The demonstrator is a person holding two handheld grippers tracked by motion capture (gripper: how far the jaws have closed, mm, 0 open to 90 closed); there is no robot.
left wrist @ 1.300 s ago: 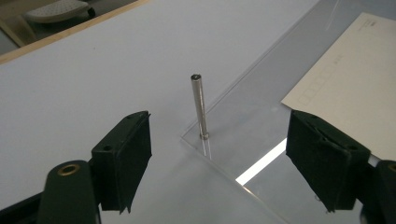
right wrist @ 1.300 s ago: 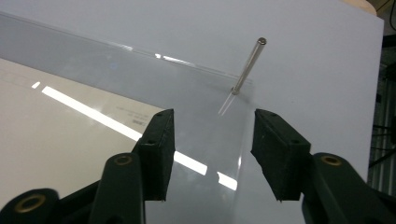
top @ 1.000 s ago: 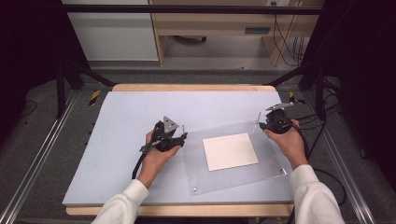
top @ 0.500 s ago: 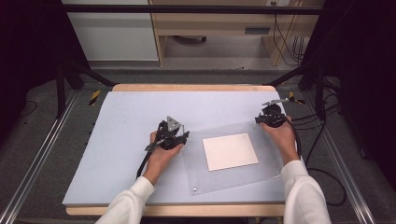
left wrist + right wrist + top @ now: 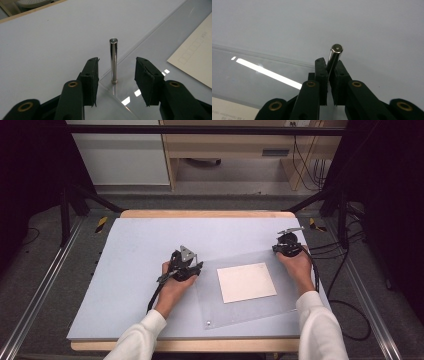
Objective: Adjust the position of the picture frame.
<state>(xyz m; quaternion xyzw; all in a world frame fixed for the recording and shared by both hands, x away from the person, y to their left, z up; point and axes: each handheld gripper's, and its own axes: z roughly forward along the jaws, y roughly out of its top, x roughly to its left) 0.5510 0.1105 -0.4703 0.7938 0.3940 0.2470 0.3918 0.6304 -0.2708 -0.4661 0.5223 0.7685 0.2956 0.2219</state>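
High view: clear acrylic sheet lies on the bench's right half w/ a white paper on it. Left gripper sits at the sheet's left corner, jaws released either side of an upright metal pin. Right gripper at the far-right corner, jaws clenched on another pin.

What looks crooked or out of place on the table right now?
The clear sheet lies turned against the mat's edges. The paper under it is turned too. Nothing looks spilled or broken.
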